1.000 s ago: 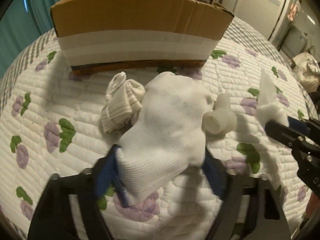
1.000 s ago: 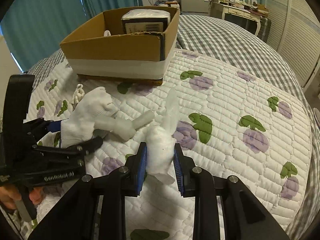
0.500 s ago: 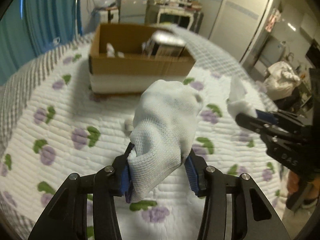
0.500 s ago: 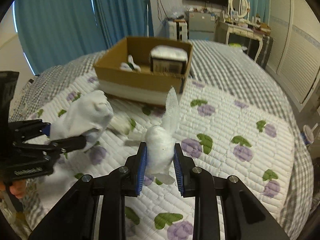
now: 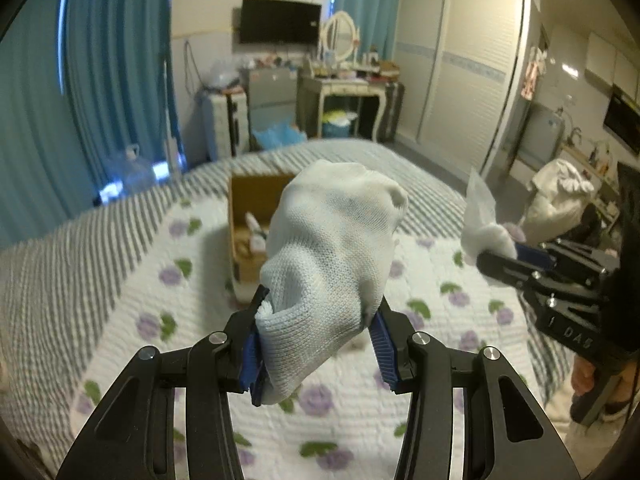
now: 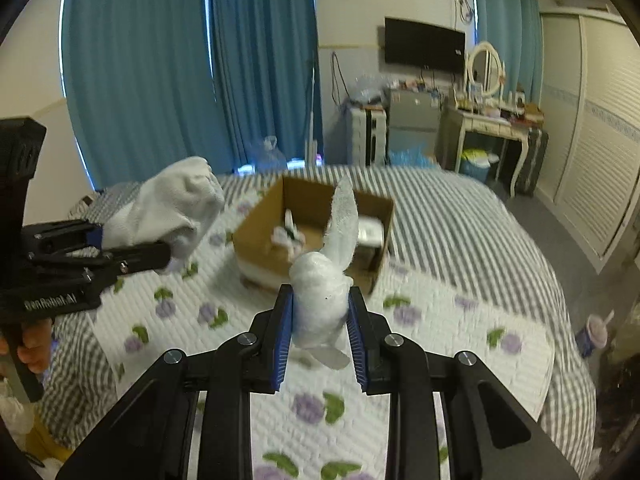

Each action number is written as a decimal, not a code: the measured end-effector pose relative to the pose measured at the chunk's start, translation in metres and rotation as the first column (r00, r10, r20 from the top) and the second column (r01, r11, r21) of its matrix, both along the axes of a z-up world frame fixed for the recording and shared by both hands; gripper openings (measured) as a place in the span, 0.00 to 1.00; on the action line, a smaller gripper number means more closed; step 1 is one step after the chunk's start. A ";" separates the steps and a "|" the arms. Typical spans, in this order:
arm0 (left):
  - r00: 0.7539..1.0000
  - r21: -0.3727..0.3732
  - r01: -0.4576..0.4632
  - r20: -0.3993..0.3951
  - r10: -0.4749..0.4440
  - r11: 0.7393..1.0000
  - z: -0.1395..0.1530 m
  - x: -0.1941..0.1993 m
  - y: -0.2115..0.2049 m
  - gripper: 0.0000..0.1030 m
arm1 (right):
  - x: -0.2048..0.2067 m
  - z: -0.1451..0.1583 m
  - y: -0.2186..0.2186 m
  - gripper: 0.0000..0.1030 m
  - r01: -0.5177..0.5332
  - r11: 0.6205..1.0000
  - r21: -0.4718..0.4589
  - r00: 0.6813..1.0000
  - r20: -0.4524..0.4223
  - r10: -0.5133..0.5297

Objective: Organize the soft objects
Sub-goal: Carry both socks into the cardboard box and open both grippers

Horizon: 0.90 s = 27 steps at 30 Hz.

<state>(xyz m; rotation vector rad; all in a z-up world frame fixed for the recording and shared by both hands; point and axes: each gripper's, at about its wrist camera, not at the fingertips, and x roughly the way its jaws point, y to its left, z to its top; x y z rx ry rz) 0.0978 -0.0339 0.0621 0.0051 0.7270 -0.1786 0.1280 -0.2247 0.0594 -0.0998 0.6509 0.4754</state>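
Observation:
My left gripper (image 5: 318,342) is shut on a bulky white sock (image 5: 332,256) and holds it high above the bed; it also shows at the left of the right wrist view (image 6: 160,256). My right gripper (image 6: 320,320) is shut on a small rolled white sock (image 6: 326,280) with a thin flap standing up, also lifted in the air. That sock shows at the right of the left wrist view (image 5: 486,228). The open cardboard box (image 6: 312,208) sits ahead on the bed with small items inside.
The bed carries a white quilt with purple flowers (image 6: 208,312) and a grey checked cover (image 6: 460,220). Blue curtains (image 6: 160,60), a dressing table (image 6: 484,124) and a wardrobe (image 6: 600,140) stand beyond. A cup (image 6: 596,334) stands on the floor at the right.
Both grippers rose from the quilt, each carrying its sock up into the air. The box now looks farther away and lower in both views.

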 end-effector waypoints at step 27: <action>0.997 0.114 -0.015 -0.074 0.024 0.993 -0.099 0.201 0.006 0.53 | 0.261 -0.086 0.074 0.30 0.098 0.994 0.049 0.982 -0.168 -0.088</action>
